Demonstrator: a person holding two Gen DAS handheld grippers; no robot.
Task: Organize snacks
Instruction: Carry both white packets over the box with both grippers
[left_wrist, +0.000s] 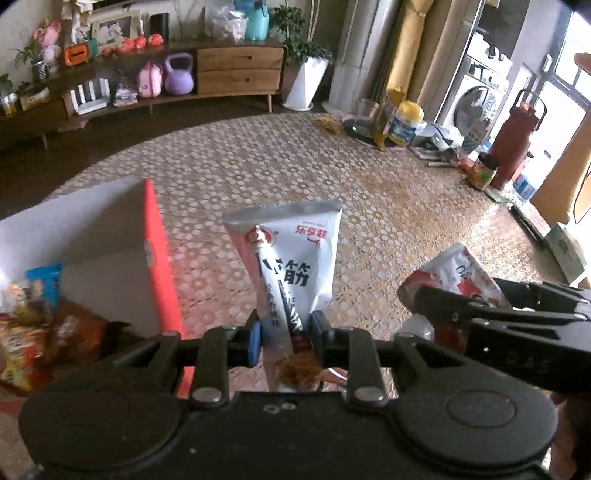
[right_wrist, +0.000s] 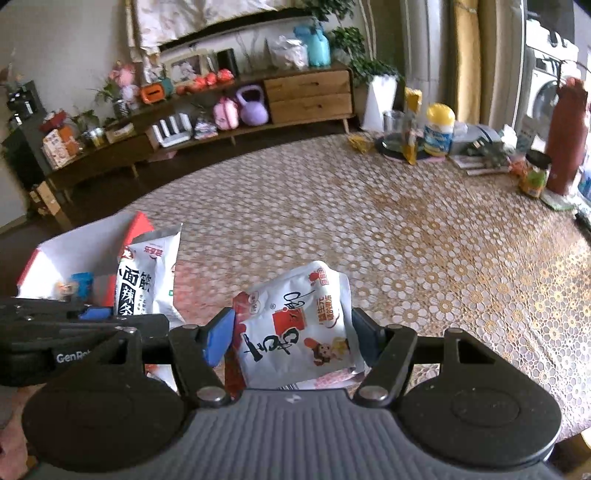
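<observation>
Left gripper: jaws drawn narrow, clamped on a white packet with black characters, gripped near its lower end, sealed top edge pointing up and away, packet held clear of the table. Same packet seen from the right wrist camera, at left, just beside the box.

Right gripper: jaws set wide, pressed on both sides of a white-and-red snack pouch with a cartoon figure, slightly crumpled, also off the table surface. Seen from the left wrist view as a red-and-white pouch between black fingers at right.

Both grippers side by side, near the table's near edge, left one closer to the box.

Table: round, covered in a gold-and-white floral lace-pattern cloth, mostly bare in the middle.

Red box with white inside at the near left edge of the table, flap standing up, open. Several snack bags inside, blue, orange and yellow wrappers; details blurred.

Far right edge of the table: yellow-lidded canister, glass jar with dark lid, tall dark red flask, assorted small clutter.

Beyond the table: long wooden sideboard with a purple kettlebell on its lower shelf.
</observation>
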